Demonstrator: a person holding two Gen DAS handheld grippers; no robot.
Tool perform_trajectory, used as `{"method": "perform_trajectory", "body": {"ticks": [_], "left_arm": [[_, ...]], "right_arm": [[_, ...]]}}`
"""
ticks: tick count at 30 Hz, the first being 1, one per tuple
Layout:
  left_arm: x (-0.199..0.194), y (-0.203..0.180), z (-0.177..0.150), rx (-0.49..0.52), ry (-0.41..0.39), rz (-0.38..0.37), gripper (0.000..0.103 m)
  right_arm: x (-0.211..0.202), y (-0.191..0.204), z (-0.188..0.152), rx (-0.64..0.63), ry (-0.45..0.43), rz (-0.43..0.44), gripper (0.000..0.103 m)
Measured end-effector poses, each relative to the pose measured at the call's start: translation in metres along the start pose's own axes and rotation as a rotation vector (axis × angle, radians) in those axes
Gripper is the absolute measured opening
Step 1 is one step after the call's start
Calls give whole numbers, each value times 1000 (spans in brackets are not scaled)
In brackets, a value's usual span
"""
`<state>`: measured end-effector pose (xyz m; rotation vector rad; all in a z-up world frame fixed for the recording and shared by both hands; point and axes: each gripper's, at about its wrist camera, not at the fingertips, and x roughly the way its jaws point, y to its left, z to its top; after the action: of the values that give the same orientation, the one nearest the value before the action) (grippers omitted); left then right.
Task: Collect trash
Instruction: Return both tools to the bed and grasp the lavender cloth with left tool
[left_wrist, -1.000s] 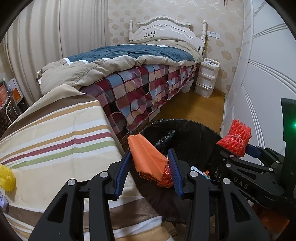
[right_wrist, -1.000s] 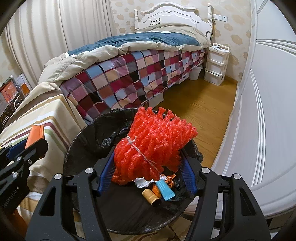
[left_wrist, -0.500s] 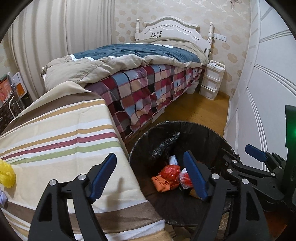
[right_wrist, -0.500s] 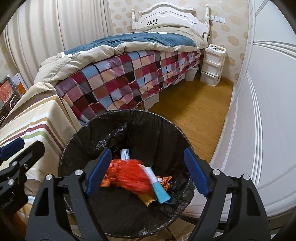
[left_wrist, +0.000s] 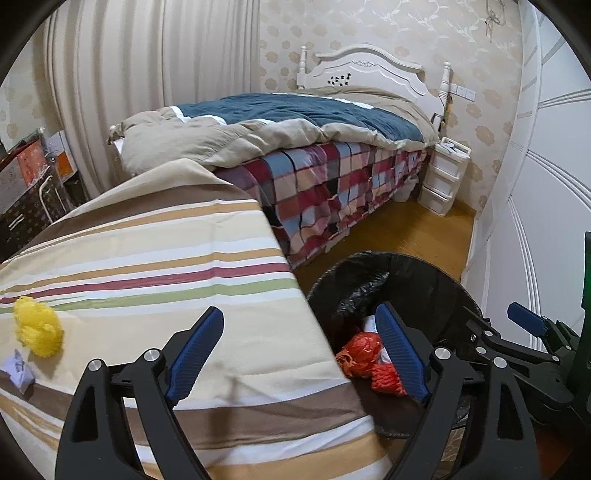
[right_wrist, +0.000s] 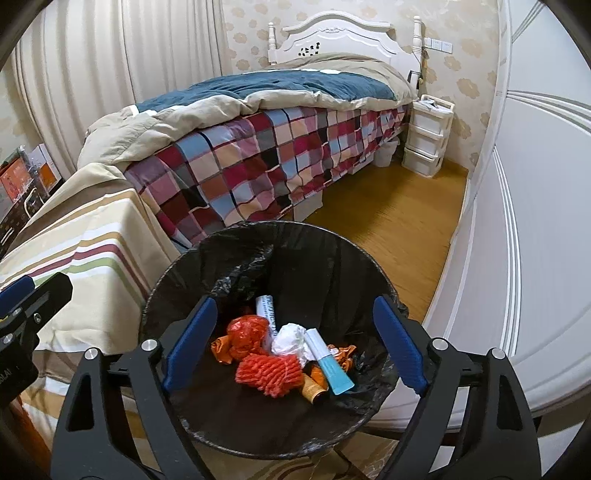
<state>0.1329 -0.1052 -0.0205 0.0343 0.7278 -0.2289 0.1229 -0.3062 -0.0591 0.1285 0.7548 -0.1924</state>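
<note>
Both grippers, left (left_wrist: 301, 349) and right (right_wrist: 291, 343), just opened wide, empty; only the left view shows the yellow wad (left_wrist: 37, 330) (on striped cloth (left_wrist: 155, 258))

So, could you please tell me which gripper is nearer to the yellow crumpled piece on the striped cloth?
Left. The left gripper hangs over the cloth's edge beside the yellow piece; the right gripper is over the bin.

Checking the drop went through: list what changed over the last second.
Both tongs, left and right, have just been opening and are empty. The orange wrapper and red foam net fell into the bin. The yellow scrap stayed on the striped cloth.
</note>
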Motion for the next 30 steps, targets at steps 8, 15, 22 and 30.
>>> {"method": "perform_trajectory", "body": {"ticks": [8,15,22,30], "left_arm": [[-20,33,-14,-19,-9,77,84],[-41,84,-39,-87,2,160,84],[-58,130,-62,-123,23,279,84],[-68,182,-76,-193,55,358,84]], "right_arm": [[-18,28,-11,2,5,54,85],[-34,83,-27,-47,19,150,85],[-45,146,-44,-163,43,219,86],[-52,190,-57,-247,65,248,86]]}}
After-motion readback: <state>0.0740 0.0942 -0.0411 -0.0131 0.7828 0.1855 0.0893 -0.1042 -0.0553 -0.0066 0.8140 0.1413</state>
